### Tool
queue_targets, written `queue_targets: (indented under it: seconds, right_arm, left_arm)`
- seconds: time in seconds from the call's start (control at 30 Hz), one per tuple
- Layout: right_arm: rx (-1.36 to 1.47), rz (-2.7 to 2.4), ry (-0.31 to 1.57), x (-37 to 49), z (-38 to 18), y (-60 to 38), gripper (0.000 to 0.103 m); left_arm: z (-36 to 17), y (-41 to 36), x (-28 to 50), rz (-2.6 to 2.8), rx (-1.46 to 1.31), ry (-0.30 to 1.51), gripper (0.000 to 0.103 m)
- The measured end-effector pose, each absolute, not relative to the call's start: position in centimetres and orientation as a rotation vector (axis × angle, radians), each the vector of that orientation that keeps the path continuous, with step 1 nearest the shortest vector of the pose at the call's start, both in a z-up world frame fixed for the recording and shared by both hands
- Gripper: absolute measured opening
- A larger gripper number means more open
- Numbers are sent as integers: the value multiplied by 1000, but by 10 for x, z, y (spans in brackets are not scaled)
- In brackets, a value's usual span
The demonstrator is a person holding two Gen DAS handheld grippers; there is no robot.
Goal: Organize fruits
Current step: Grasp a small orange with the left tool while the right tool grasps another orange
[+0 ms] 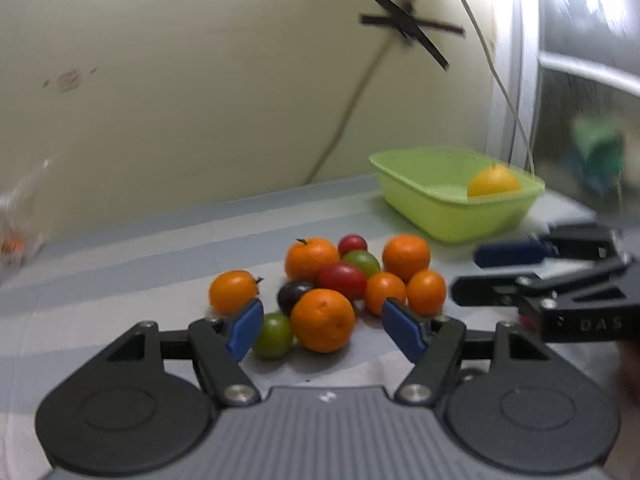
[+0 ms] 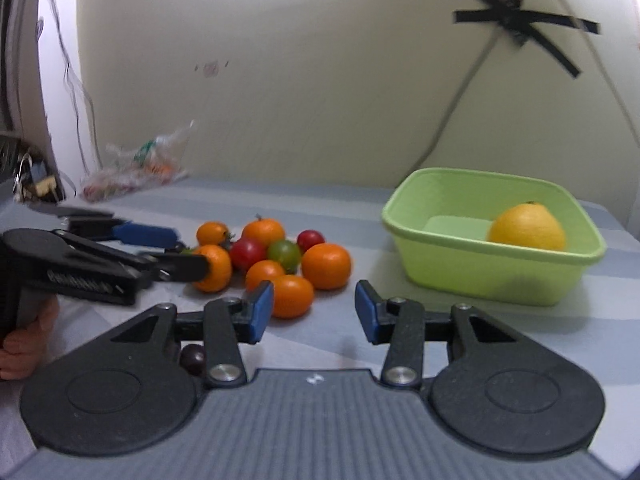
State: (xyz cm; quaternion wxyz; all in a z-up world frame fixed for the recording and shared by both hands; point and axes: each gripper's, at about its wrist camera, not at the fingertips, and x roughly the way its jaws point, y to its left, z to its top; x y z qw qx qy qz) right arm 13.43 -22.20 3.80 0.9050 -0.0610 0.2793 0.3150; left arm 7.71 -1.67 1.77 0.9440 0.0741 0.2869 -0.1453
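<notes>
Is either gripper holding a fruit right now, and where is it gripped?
Nothing is held. The left gripper is open around the front orange without pinching it; the right gripper is open and empty.

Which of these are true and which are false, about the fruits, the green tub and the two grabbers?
1. The light green plastic tub holds one yellow round fruit. True.
2. The pile of small orange, red and green fruits sits inside the tub. False: it lies on the striped tablecloth, beside the tub.
3. The left gripper is open, holding nothing. True.
4. The right gripper squeezes a red fruit. False: it is empty.
5. Black tape strips cross on the wall. True.
</notes>
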Motion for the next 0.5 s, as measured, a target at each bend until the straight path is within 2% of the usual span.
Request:
queue_targets:
  seconds: [0.13, 0.27, 0.3, 0.33, 0.37, 0.5]
  right_arm:
    - [-187, 675, 622, 142, 31, -205, 48]
    - [-223, 695, 671, 147, 26, -197, 48]
    - [-222, 699, 670, 147, 26, -197, 46]
    - [-220, 701, 668, 147, 26, -198, 37]
    - [-219, 695, 665, 146, 26, -199, 37]
    - [-212, 695, 632, 139, 30, -205, 36]
  left_arm:
    - [12, -29, 73, -246, 260, 544, 51]
    - [11, -28, 70, -249, 268, 531, 47]
    - [11, -27, 69, -250, 266, 529, 45]
    - [12, -26, 67, -252, 265, 524, 43]
    - [12, -26, 65, -253, 264, 516, 32]
    - [15, -26, 60, -265, 246, 526, 31]
